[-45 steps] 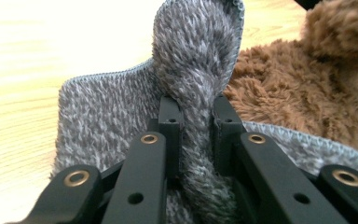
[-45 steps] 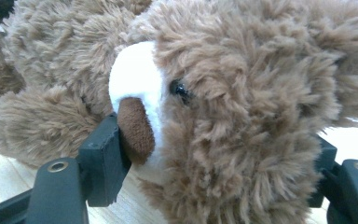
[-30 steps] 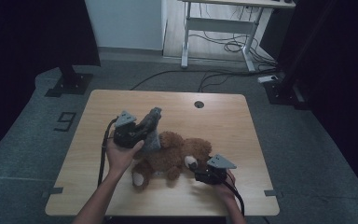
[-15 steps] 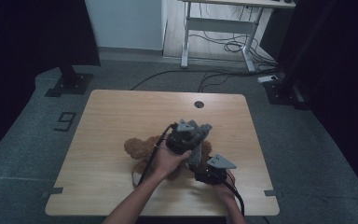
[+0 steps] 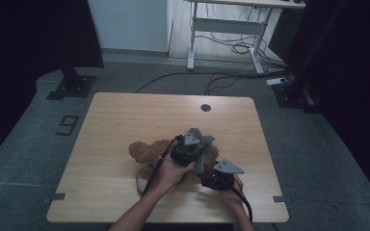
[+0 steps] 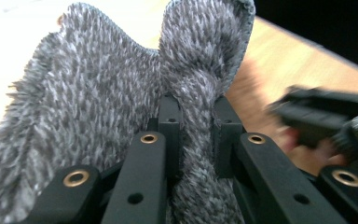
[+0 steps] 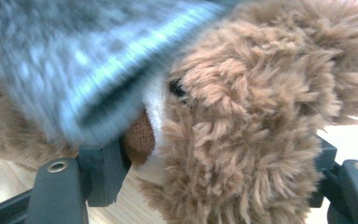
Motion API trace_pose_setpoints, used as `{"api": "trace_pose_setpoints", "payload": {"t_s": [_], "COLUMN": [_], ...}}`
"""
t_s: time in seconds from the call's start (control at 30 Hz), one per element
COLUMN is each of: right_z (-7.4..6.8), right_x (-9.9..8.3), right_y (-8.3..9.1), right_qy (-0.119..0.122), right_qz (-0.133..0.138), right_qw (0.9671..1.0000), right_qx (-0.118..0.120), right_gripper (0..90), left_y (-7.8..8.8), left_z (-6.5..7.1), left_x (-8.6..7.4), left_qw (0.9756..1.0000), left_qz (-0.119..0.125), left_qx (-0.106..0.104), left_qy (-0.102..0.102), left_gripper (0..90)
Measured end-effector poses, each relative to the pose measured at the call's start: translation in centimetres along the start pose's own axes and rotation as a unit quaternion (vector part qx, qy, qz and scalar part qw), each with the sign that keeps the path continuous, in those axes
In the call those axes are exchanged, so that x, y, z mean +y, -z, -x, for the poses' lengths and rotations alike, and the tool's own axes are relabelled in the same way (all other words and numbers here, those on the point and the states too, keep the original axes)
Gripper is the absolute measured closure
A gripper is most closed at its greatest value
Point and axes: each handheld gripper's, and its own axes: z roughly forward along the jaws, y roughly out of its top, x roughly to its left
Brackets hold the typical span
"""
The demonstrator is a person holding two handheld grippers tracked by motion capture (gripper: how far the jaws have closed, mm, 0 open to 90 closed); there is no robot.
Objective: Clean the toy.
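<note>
High view dim; gripper views bright, close fur blurred (motion smear).

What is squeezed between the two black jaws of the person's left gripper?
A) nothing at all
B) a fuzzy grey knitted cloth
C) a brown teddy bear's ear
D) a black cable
B: in the left gripper view the left gripper has its jaws pressed tight on a fold of fuzzy grey knitted cloth, while the brown teddy bear sits in the right gripper.
</note>
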Motion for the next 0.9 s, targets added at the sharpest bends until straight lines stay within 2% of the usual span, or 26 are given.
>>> {"api": "trace_pose_setpoints", "payload": {"t_s": [0.03, 0.07, 0.1, 0.13, 0.23, 0.3, 0.37, 0.47, 0.57, 0.63, 0.7, 0.77, 0.9], "right_z": [0.0, 0.0, 0.0, 0.0, 0.0, 0.0, 0.0, 0.0, 0.0, 0.0, 0.1, 0.1, 0.1], "right_x": [0.0, 0.0, 0.0, 0.0, 0.0, 0.0, 0.0, 0.0, 0.0, 0.0, 0.0, 0.0, 0.0], "right_y": [0.0, 0.0, 0.0, 0.0, 0.0, 0.0, 0.0, 0.0, 0.0, 0.0, 0.0, 0.0, 0.0], "right_qy": [0.000, -0.001, 0.000, 0.002, 0.002, -0.002, -0.003, -0.003, -0.004, -0.004, -0.004, -0.005, -0.006], "right_qz": [0.000, 0.002, 0.002, 0.003, 0.002, 0.002, 0.002, 0.002, 0.003, 0.003, 0.003, 0.003, 0.002], "right_qw": [1.0000, 1.0000, 1.0000, 1.0000, 1.0000, 1.0000, 1.0000, 1.0000, 1.0000, 1.0000, 1.0000, 1.0000, 1.0000], "right_qx": [0.001, 0.001, 0.003, 0.003, 0.003, 0.003, 0.003, 0.003, 0.003, 0.003, 0.004, 0.005, 0.003], "right_gripper": [27.4, 27.4, 27.4, 27.4, 27.5, 27.5, 27.5, 27.4, 27.4, 27.4, 27.2, 27.2, 27.1], "left_y": [0.3, 0.7, 1.1, 1.6, 3.3, 4.5, 5.4, 6.5, 7.2, 7.7, 8.5, 9.4, 10.5], "left_z": [-0.8, -1.8, -2.7, -3.3, -4.5, -5.7, -7.4, -9.1, -10.1, -10.6, -10.7, -10.2, -8.3], "left_x": [-0.5, -1.1, -1.7, -2.2, -3.2, -4.1, -5.2, -6.6, -7.5, -7.9, -7.9, -7.3, -5.2], "left_qw": [0.9999, 0.9998, 0.9991, 0.9985, 0.9973, 0.9954, 0.9918, 0.9885, 0.9887, 0.9882, 0.9869, 0.9877, 0.9889], "left_qz": [-0.005, -0.005, 0.002, 0.008, 0.025, 0.043, 0.055, 0.063, 0.057, 0.052, 0.064, 0.077, 0.099], "left_qx": [0.011, 0.004, -0.014, -0.023, -0.025, -0.025, -0.028, -0.015, 0.010, 0.017, 0.019, 0.022, 0.007], "left_qy": [0.006, 0.019, 0.040, 0.050, 0.064, 0.082, 0.112, 0.137, 0.139, 0.143, 0.147, 0.134, 0.110], "left_gripper": [77.8, 77.9, 78.1, 78.3, 78.2, 78.2, 78.1, 78.1, 77.8, 77.6, 77.5, 77.5, 77.5]}}
